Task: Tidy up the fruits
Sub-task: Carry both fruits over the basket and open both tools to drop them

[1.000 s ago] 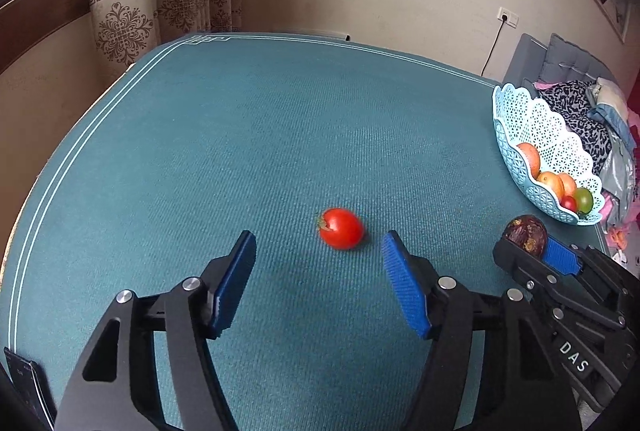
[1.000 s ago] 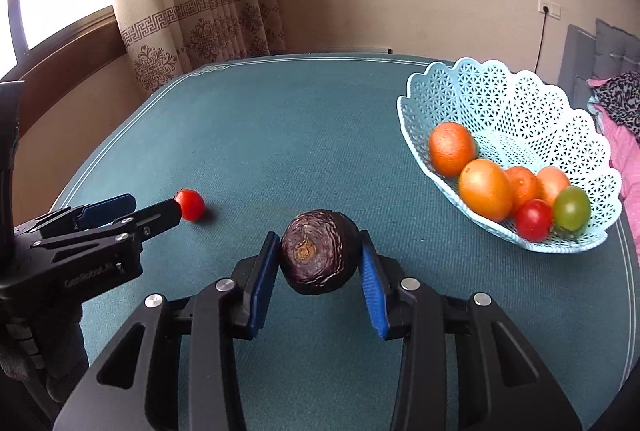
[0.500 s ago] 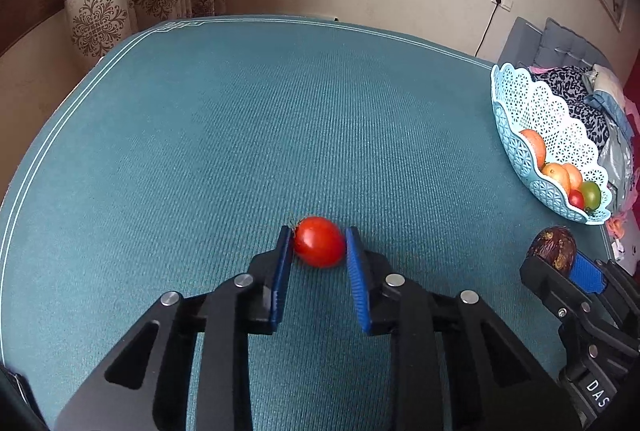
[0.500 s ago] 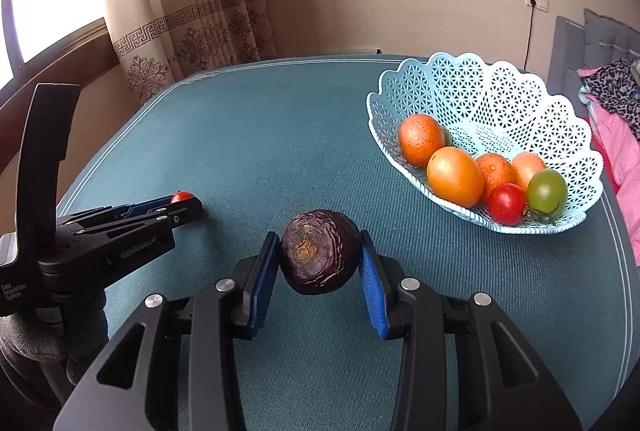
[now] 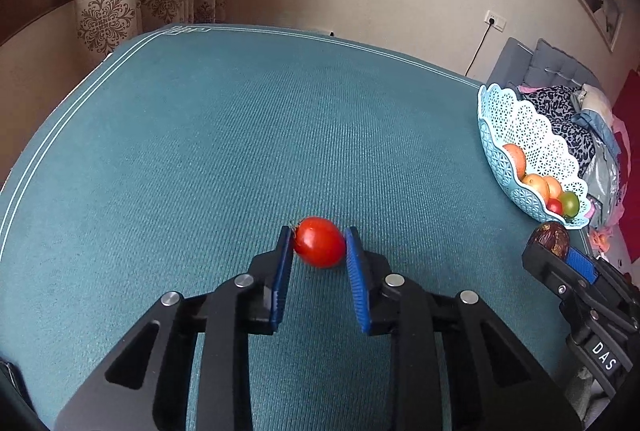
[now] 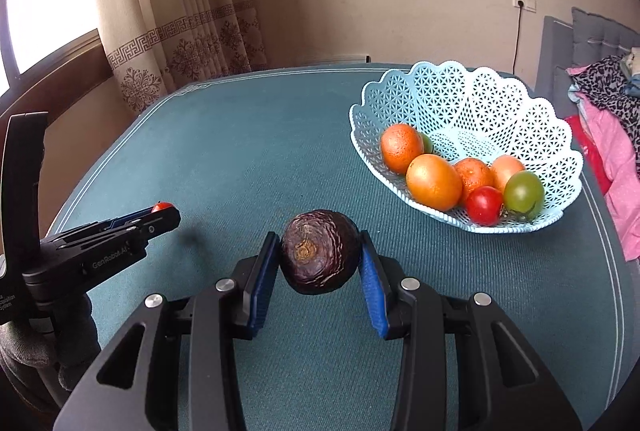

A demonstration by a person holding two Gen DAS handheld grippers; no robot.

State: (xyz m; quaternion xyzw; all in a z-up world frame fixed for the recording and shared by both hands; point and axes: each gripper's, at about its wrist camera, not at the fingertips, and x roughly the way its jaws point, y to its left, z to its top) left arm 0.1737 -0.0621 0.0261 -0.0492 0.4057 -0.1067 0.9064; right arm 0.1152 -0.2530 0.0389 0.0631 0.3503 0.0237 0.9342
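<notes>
My left gripper [image 5: 319, 243] is shut on a small red tomato [image 5: 320, 241], its blue pads pressing both sides just above the teal tablecloth [image 5: 240, 135]. In the right wrist view that gripper [image 6: 164, 211] shows at the left with a sliver of the tomato [image 6: 161, 206] peeking over its tip. My right gripper [image 6: 319, 251] is shut on a wrinkled dark purple fruit [image 6: 319, 251], which also appears at the right of the left wrist view [image 5: 549, 239]. A pale blue lattice basket [image 6: 460, 91] stands to the right and holds several orange, red and green fruits.
The basket [image 5: 516, 115] sits near the table's right edge, with a bed and piled clothes [image 6: 608, 99] beyond it. A curtain [image 6: 188, 3] and window lie behind the table's far left. A gloved hand [image 6: 40, 359] holds the left gripper's handle.
The left gripper's jaws closed from wide apart onto the red tomato and now hold it slightly off the cloth. The right gripper kept its grip on the purple fruit, and the basket appears nearer.
</notes>
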